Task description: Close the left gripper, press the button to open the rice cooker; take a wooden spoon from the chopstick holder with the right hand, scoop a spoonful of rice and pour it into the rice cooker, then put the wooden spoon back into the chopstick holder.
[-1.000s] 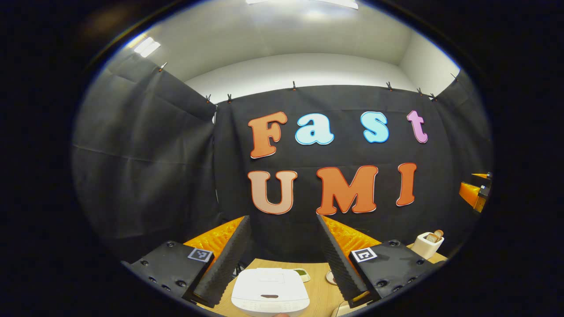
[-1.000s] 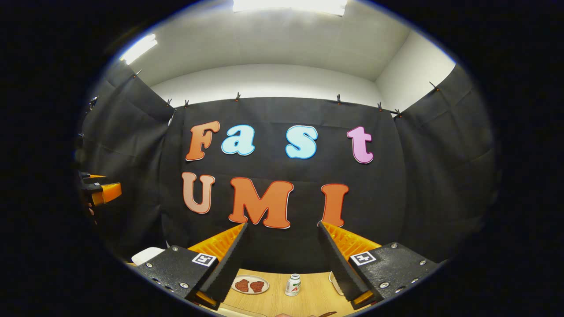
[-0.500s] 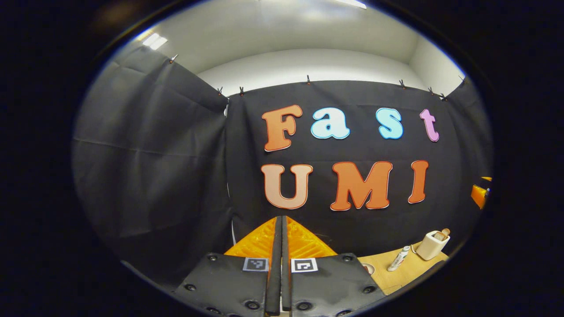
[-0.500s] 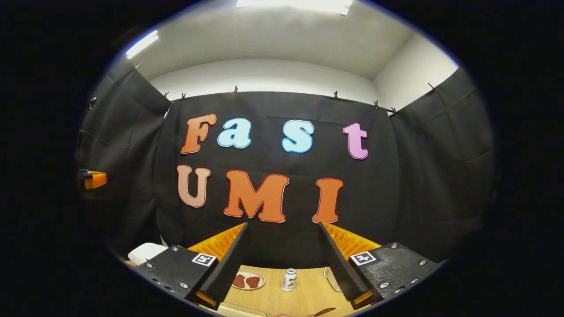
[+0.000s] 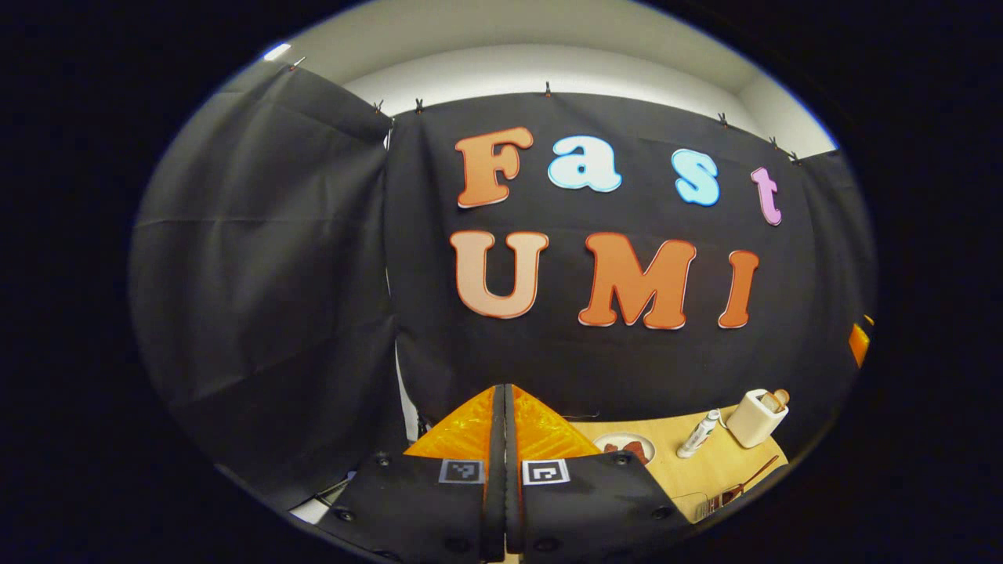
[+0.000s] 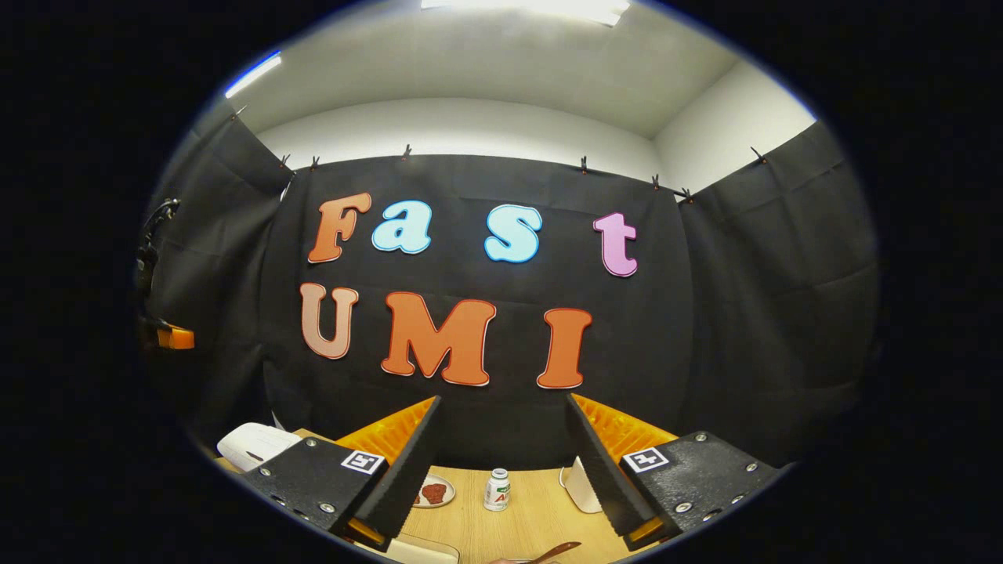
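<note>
The left gripper (image 5: 503, 407) has its 2 fingers pressed flat together with nothing between them, held above the light wooden table (image 5: 705, 474) and aimed at the booth's black cloth wall (image 5: 258, 313). In the left gripper view, the cream rectangular chopstick holder (image 5: 754, 419) stands on the table near the wall, well to the right of the gripper, with a rounded wooden spoon handle (image 5: 778, 399) sticking out of its top. Just left of the holder lies a small white tube with a green cap (image 5: 698, 434), tilted. Left of the tube, close beside the gripper's right finger, sits a small round white plate holding reddish-brown pieces (image 5: 624, 447). In front of the holder, toward the camera, a thin brown-handled utensil (image 5: 744, 482) lies on the table.

The right gripper (image 6: 503, 407) is wide open, its 2 fingers well apart and gripping nothing. In the right gripper view, the white rounded rice cooker (image 6: 252, 444) sits on the table at the far left, partly behind the gripper's left finger, with its lid down. Between the fingers a small white bottle with a white cap (image 6: 496, 489) stands upright, and the plate shows just left of it, partly hidden by the left finger. A white object (image 6: 578, 484) peeks out beside the right finger; I cannot tell what it is. A brown wooden utensil tip (image 6: 558, 551) lies at the table's near edge.
</note>
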A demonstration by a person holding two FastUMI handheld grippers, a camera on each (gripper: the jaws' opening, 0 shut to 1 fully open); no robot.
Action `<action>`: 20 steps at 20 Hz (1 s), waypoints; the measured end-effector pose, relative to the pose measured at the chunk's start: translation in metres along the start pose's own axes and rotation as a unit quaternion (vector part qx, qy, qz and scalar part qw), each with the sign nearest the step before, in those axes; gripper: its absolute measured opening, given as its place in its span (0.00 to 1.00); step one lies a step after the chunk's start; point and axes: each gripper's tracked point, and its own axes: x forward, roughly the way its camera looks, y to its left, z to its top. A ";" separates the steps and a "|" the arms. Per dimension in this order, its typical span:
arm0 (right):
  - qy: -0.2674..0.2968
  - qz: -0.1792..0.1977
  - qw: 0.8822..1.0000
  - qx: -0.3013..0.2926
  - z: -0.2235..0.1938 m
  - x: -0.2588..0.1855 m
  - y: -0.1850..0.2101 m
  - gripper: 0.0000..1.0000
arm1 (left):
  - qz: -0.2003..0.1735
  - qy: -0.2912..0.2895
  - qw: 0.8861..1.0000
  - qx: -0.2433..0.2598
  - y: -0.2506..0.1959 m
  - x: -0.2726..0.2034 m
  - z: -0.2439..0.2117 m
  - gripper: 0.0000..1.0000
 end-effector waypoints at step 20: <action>0.056 -0.062 0.996 -0.013 -0.051 -0.004 -0.036 0.95 | -0.018 0.329 0.938 -0.108 0.006 0.078 -0.204 0.06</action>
